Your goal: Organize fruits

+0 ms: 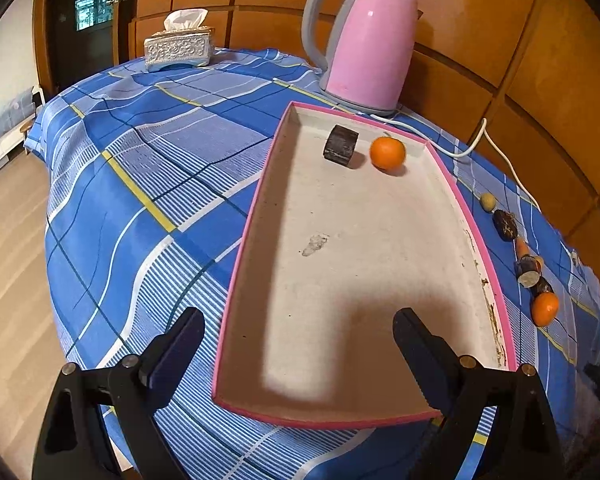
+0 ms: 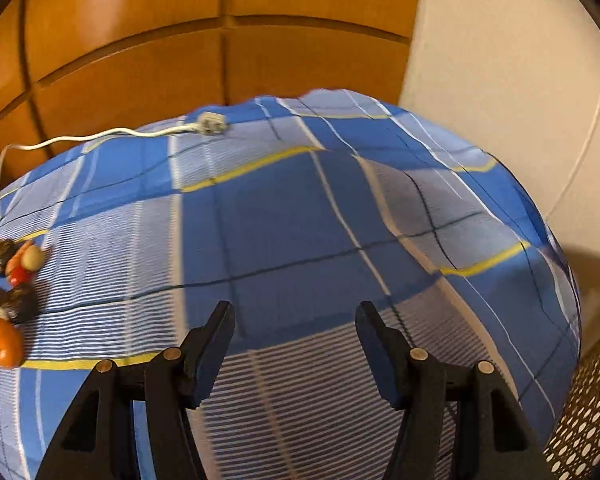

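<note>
A pink-rimmed white tray lies on the blue checked tablecloth. At its far end sit an orange and a dark cylindrical piece. My left gripper is open and empty above the tray's near end. A row of loose fruits lies right of the tray: a pale round one, dark pieces, and a second orange. My right gripper is open and empty over bare cloth. The fruit row shows at its far left, with the orange nearest.
A pink kettle stands behind the tray, its white cord trailing right to a plug. A tissue box sits at the table's far left. Wooden panels back the table. A perforated bin stands at lower right.
</note>
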The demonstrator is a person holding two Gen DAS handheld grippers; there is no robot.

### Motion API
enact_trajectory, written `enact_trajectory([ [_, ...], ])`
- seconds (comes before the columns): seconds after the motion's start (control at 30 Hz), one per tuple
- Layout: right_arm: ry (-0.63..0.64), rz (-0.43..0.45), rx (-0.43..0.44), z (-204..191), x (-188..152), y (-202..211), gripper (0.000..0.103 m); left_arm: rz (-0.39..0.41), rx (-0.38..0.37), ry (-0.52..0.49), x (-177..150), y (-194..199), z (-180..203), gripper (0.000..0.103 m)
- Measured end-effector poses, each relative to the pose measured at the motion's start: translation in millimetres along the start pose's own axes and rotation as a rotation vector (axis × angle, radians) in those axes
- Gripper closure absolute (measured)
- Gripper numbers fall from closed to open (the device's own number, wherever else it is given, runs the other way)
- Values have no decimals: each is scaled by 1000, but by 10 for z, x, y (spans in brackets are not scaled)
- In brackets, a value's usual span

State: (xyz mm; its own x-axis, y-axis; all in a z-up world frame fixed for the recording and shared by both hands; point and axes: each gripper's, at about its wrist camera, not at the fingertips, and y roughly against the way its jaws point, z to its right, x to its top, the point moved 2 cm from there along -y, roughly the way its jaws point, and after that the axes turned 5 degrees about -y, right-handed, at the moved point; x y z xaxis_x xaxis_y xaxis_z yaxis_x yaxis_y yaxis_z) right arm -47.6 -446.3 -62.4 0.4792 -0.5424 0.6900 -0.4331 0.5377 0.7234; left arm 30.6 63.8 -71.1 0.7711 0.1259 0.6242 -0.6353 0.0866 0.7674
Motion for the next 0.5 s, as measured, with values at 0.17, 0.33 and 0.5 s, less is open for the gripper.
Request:
enact_trajectory([
  [0.17, -28, -10, 3, 63, -118, -95, 37, 8, -18, -13, 5, 19, 39, 7],
  [0.33, -40, 12, 7, 64, -156, -110, 34, 15, -31, -43, 61, 63, 125, 7],
  [0.5, -39, 17, 11, 62, -151, -117, 32, -13, -45, -27, 120, 59, 139, 7],
])
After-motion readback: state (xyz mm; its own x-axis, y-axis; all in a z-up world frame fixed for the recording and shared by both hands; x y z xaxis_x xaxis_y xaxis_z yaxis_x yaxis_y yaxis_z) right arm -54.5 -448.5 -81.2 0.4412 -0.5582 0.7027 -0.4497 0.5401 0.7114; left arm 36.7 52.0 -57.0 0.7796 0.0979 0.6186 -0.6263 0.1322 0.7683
